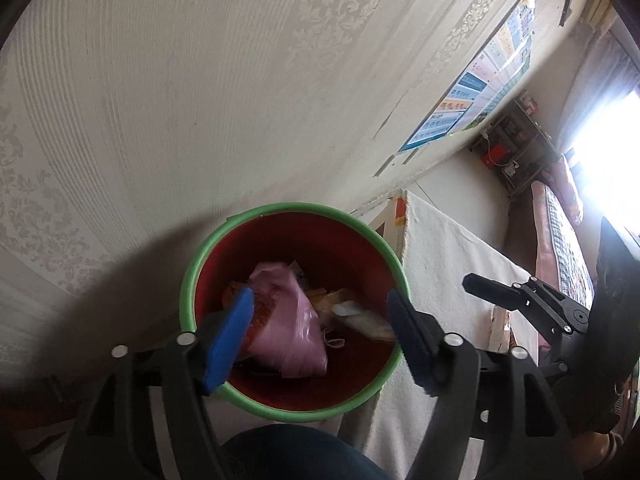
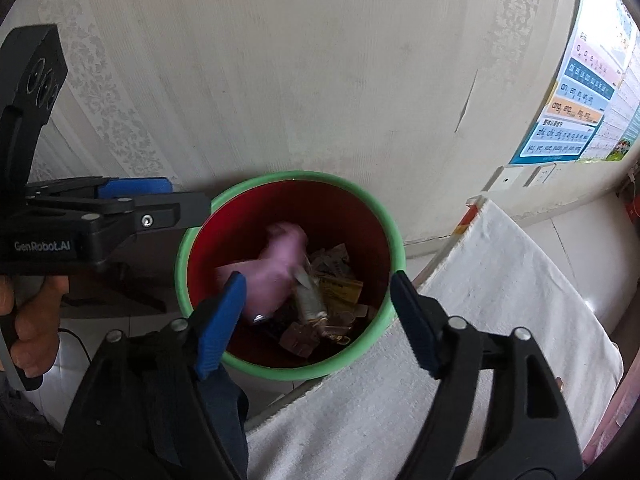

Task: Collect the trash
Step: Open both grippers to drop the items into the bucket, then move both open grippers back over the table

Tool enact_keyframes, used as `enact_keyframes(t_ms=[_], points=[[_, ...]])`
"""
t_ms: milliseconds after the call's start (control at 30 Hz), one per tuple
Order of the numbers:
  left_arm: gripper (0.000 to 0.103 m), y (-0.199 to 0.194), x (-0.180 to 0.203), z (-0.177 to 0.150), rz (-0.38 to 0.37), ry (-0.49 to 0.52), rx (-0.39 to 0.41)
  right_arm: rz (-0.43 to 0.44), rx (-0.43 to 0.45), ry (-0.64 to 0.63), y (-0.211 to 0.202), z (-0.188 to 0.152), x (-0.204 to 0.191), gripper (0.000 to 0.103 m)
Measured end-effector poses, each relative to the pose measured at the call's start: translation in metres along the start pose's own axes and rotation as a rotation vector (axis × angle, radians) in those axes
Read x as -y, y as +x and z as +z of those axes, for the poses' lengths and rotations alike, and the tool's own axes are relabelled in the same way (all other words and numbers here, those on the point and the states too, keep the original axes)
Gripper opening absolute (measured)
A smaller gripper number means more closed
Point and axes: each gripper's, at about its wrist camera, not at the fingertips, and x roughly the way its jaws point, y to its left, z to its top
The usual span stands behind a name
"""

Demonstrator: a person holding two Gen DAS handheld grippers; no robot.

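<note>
A red bin with a green rim (image 1: 280, 210) (image 2: 296, 178) stands by the wall. Inside it lie a pink plastic bag (image 1: 288, 320) (image 2: 276, 272), blurred in the right wrist view, and several wrappers (image 2: 336, 288). My left gripper (image 1: 320, 316) is open and empty, held above the bin's mouth. My right gripper (image 2: 318, 304) is open and empty too, also above the bin. The left gripper shows at the left of the right wrist view (image 2: 120, 204). The right gripper's fingers (image 1: 500, 292) show at the right of the left wrist view.
A patterned wall (image 1: 200, 100) rises behind the bin. A white cloth (image 2: 480, 300) (image 1: 440, 264) lies right of the bin. A colourful poster (image 2: 580, 100) hangs on the wall at right. A bed and shelf (image 1: 520, 140) stand farther off by a bright window.
</note>
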Motion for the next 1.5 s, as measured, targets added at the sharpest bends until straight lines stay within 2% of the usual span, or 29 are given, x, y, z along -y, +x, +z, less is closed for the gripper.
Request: enact_keyframes(t_ms=[200, 433, 700, 1000, 1167, 1333, 1500], points=[[0.08, -0.007, 0.002, -0.001, 0.012, -0.003, 0.013, -0.017, 0.009, 0.014, -0.015, -0.007, 0.012, 0.083], [0.091, -0.015, 0.034, -0.005, 0.017, 0.043, 0.024, -0.044, 0.007, 0.061, -0.045, -0.045, 0.038, 0.088], [0.093, -0.001, 0.105, -0.021, -0.04, 0.149, -0.009, -0.113, 0.014, 0.174, -0.091, -0.109, 0.085, 0.089], [0.093, 0.023, 0.213, -0.048, -0.132, 0.301, -0.066, -0.214, 0.018, 0.328, -0.138, -0.185, 0.149, 0.09], [0.093, 0.037, 0.259, -0.06, -0.16, 0.364, -0.091, -0.256, 0.012, 0.426, -0.154, -0.221, 0.186, 0.09], [0.093, 0.05, 0.279, -0.073, -0.154, 0.426, -0.121, -0.258, 0.018, 0.505, -0.15, -0.239, 0.213, 0.09], [0.093, 0.065, 0.275, -0.078, -0.126, 0.438, -0.146, -0.221, 0.022, 0.561, -0.133, -0.242, 0.229, 0.085]])
